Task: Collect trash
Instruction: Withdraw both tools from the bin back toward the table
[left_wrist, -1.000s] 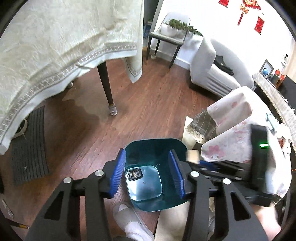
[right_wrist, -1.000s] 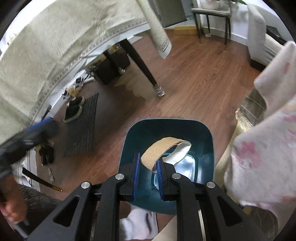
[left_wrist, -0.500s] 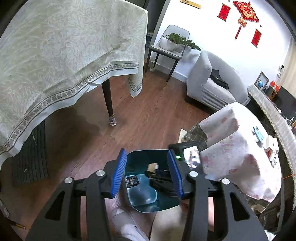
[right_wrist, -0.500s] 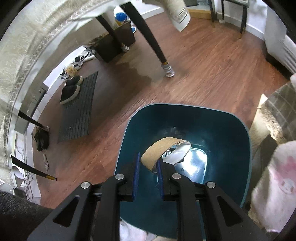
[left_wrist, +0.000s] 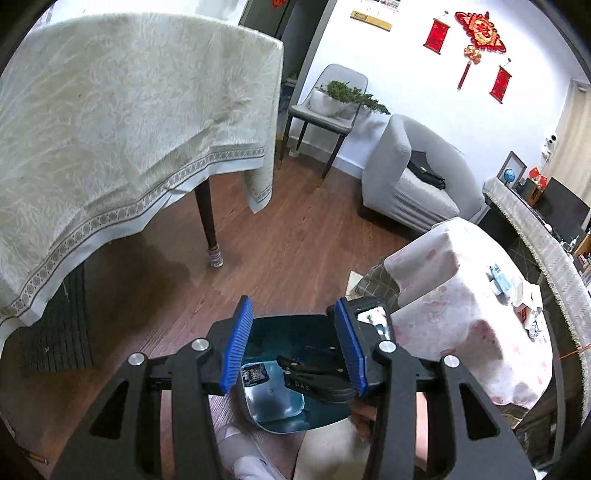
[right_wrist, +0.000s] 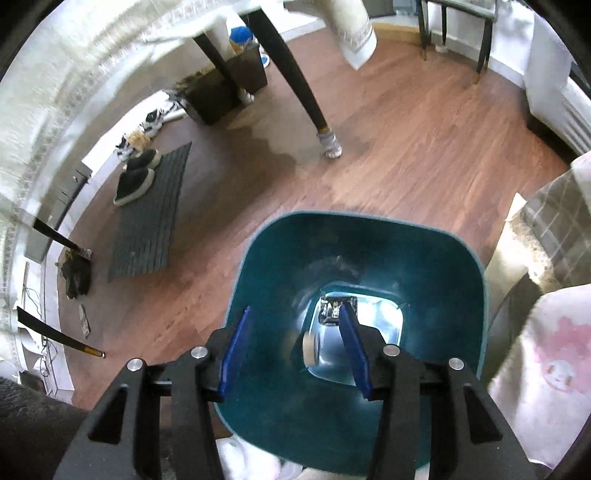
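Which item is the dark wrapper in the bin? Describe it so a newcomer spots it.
Find the teal bin on the wood floor, directly below the open right gripper. On its pale shiny bottom lies the dark wrapper, a small printed square at the far edge. The only other piece there is a tan curl.

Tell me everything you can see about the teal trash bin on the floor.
The teal trash bin is a rounded-square tub of smooth, glossy plastic, standing upright and open-topped on the wooden floor. Its walls taper to a lighter, shiny bottom. Inside lie a small dark printed wrapper and a tan curled scrap. The right gripper hangs open over its mouth, holding nothing; the left gripper is open too. A patterned cloth hangs at its right side.
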